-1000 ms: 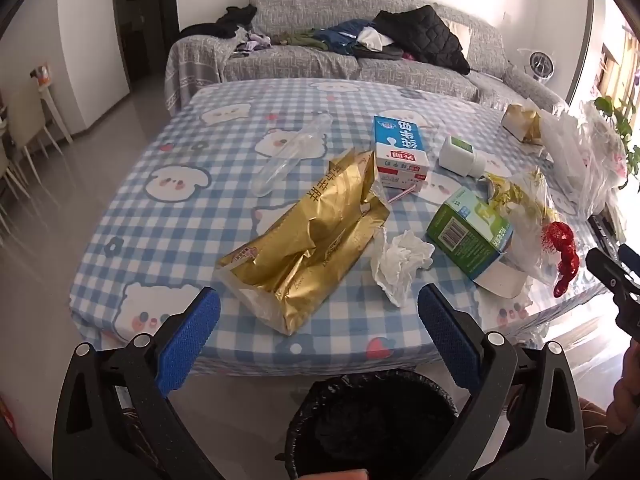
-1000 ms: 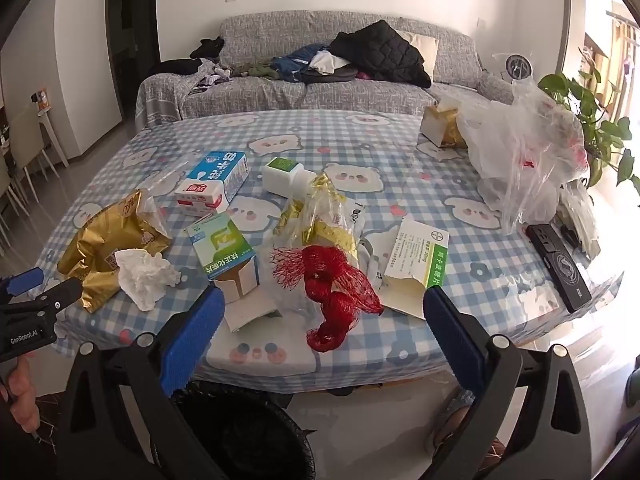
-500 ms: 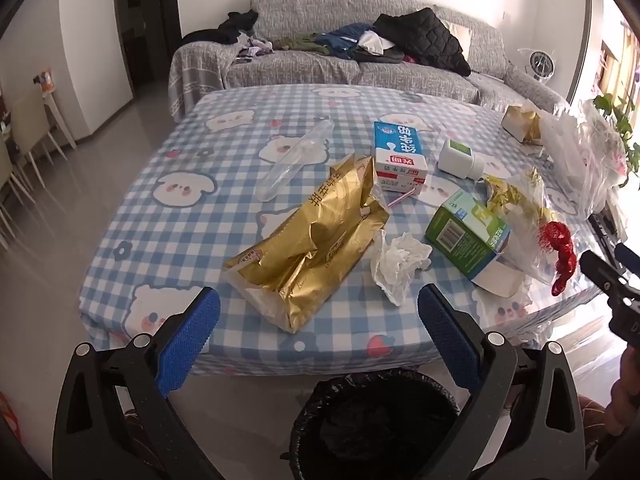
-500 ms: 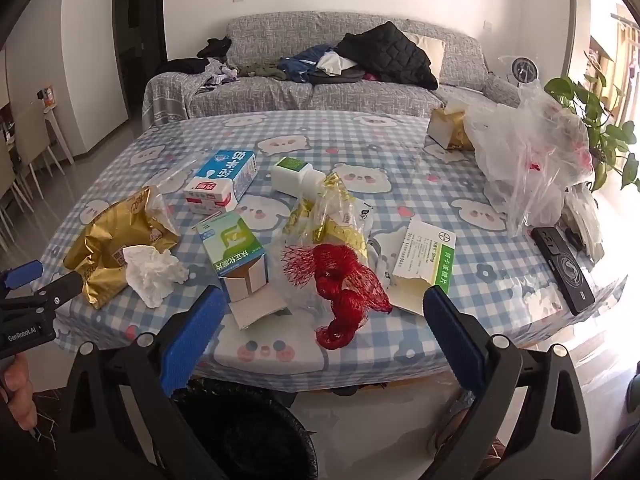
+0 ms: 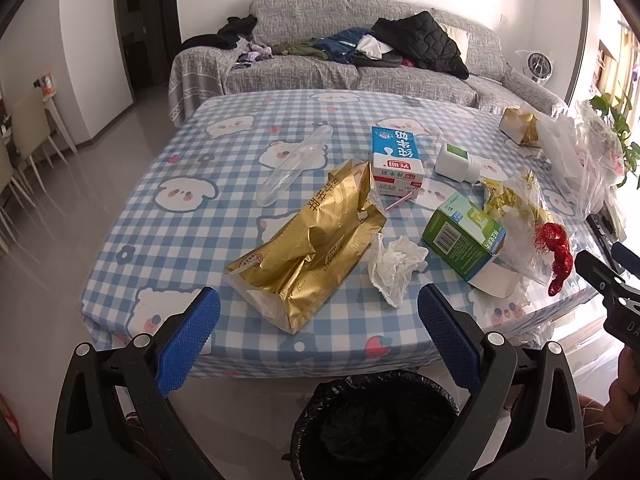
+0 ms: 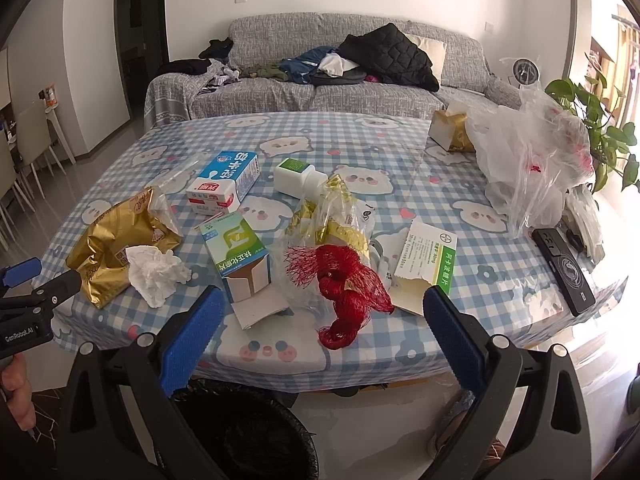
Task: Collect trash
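Note:
Trash lies along the near edge of the checked table [image 5: 168,216]: a gold foil bag [image 5: 312,244], a crumpled tissue [image 5: 394,264], a green box [image 5: 464,236], a milk carton [image 5: 394,162] and a red net [image 6: 344,284]. My left gripper [image 5: 318,328] hovers open short of the table edge, facing the gold bag [image 6: 116,244], with nothing between its fingers. My right gripper [image 6: 320,332] is open too, just before the red net [image 5: 556,244]. A black-lined bin [image 5: 372,424] stands on the floor under both grippers.
Further right lie a white-green box [image 6: 428,264], a white bottle [image 6: 298,178], clear plastic bags [image 6: 532,156] and a black phone [image 6: 566,270]. A clear tube [image 5: 294,168] rests mid-table. A grey sofa [image 5: 360,68] with clothes stands behind; chairs [image 5: 24,148] are at the left.
Both grippers have drawn back slightly and risen, so the table sits lower and a bit further in each view. Both stay open; nothing on the table has moved.

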The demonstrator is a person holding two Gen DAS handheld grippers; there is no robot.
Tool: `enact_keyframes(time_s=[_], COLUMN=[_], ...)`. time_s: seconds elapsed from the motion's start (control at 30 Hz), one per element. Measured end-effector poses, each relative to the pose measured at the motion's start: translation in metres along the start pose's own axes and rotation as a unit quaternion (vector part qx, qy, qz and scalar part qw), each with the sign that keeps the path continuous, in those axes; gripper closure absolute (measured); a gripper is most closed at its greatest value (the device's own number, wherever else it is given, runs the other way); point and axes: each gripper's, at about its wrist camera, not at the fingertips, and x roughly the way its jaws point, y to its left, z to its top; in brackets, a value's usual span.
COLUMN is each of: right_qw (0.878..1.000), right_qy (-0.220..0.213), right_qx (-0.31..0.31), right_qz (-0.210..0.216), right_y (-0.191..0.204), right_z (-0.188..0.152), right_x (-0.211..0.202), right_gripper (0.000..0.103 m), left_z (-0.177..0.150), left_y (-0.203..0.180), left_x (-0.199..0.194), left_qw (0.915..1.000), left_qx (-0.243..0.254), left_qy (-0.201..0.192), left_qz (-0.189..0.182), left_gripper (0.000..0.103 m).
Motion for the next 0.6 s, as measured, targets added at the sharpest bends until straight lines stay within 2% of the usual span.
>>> enact_keyframes(time_s=[0.6], right_qw=[1.000], right_qy=[-0.003], right_qx=[0.002], right_qz=[-0.003], right_y=[0.0014], right_z=[-0.0004], right_x=[-0.0017], right_gripper=[0.007], left_z=[0.0014], left_y=[0.0038], left_x=[-0.0019], left_qw=[1.0000], left_qx=[0.001], left_qy=[-0.006], left_qz=[0.006], left_gripper=[0.006])
